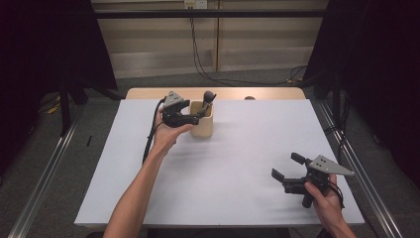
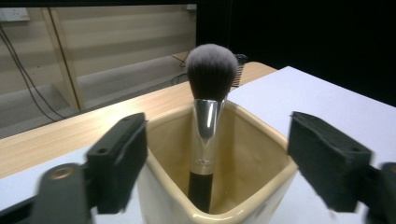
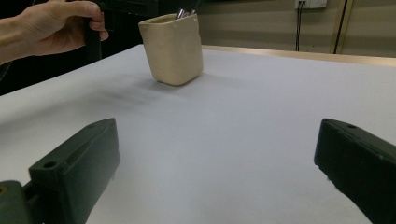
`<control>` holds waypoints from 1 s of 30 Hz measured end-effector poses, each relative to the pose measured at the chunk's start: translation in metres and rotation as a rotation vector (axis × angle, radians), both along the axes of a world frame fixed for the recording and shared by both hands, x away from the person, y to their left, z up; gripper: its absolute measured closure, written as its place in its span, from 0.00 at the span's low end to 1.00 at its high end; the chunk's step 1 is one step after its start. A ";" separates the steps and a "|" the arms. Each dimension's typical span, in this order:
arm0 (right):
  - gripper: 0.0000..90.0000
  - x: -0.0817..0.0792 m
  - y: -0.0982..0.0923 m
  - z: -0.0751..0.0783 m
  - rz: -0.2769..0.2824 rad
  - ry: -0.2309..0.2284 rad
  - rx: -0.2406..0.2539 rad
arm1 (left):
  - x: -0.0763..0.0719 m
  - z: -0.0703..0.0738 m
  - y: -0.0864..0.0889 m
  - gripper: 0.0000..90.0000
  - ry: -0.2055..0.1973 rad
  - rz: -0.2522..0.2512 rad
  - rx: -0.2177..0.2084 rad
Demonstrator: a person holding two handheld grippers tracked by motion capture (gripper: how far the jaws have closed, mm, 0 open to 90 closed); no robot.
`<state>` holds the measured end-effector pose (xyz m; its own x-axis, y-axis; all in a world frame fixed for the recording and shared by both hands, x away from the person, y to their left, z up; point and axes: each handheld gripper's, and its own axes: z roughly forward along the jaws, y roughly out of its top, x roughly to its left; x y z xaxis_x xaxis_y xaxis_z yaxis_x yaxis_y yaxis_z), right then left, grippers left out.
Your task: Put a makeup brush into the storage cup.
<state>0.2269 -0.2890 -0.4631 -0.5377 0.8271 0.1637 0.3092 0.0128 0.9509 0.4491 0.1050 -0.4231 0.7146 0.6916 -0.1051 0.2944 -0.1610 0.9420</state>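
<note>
Makeup brush (image 2: 211,93) stands upright inside the cream cup (image 1: 202,124), bristles up, at the far left part of the white table (image 1: 237,173). Left gripper (image 1: 197,118) is just beside the cup's rim with jaws spread wide, gripping nothing. Right gripper (image 1: 285,166) rests near the table's right front, well apart from the cup, its jaws also spread and empty.
</note>
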 end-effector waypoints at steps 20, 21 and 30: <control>0.00 0.005 -0.005 -0.004 -0.014 0.015 0.013 | -0.008 0.014 0.024 0.01 -0.007 -0.010 -0.036; 0.00 0.005 -0.005 -0.004 -0.015 0.013 0.011 | -0.009 0.013 0.024 0.01 -0.014 -0.008 -0.025; 0.00 0.000 -0.007 -0.002 -0.037 0.008 0.004 | -0.023 0.011 0.033 0.03 -0.002 0.004 0.000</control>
<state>0.2269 -0.2955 -0.4654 -0.5055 0.8456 0.1717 0.3174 -0.0029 0.9483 0.4262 0.1376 -0.4120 0.7119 0.6946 -0.1035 0.2927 -0.1596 0.9428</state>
